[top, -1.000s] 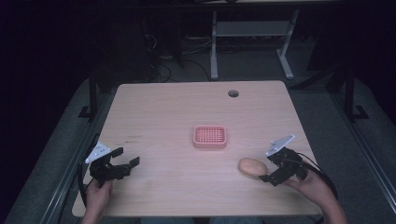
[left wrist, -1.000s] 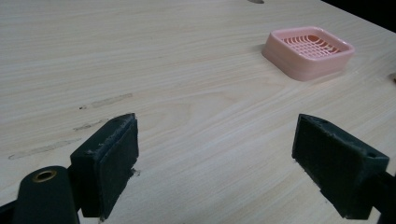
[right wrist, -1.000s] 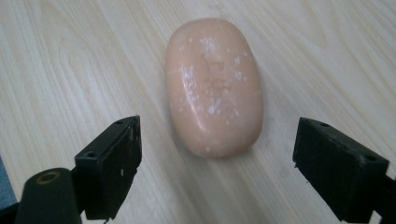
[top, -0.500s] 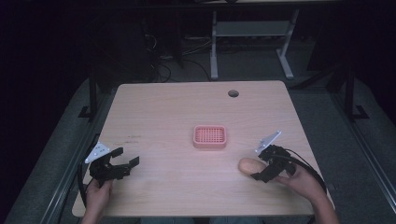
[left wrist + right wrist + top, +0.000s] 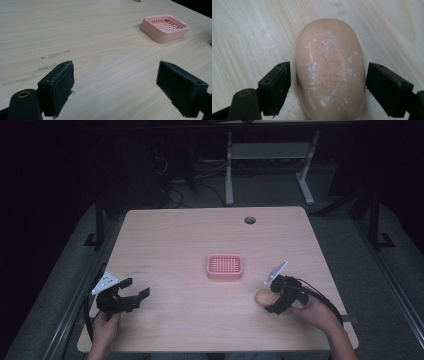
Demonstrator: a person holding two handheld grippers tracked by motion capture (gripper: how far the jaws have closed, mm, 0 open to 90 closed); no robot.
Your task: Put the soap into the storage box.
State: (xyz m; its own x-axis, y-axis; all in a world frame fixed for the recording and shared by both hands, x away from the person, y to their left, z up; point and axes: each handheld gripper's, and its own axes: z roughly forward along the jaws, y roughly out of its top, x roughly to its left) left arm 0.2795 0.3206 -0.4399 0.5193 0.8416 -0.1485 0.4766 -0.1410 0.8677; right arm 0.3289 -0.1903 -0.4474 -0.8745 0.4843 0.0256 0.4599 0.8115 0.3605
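The left gripper (image 5: pixel 131 293) sits at the lower left, jaws wide. The right gripper (image 5: pixel 266 296), lower right, has been closing, jaws not yet pressing.

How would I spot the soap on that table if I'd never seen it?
Start at the wooden table and find the pink slatted dish in its middle. Nearer the person, to its right, lies the soap, between the right tongs: a smooth, peach-coloured oval, solid rather than slatted.

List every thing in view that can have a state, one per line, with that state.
Soap bar: lying flat on the table, between the right gripper's fingers, small gaps showing on both sides.
Soap dish: upright at mid-table, empty.
Right gripper: fingers have just been closing around the soap bar, not yet pressing.
Left gripper: open, holding nothing.
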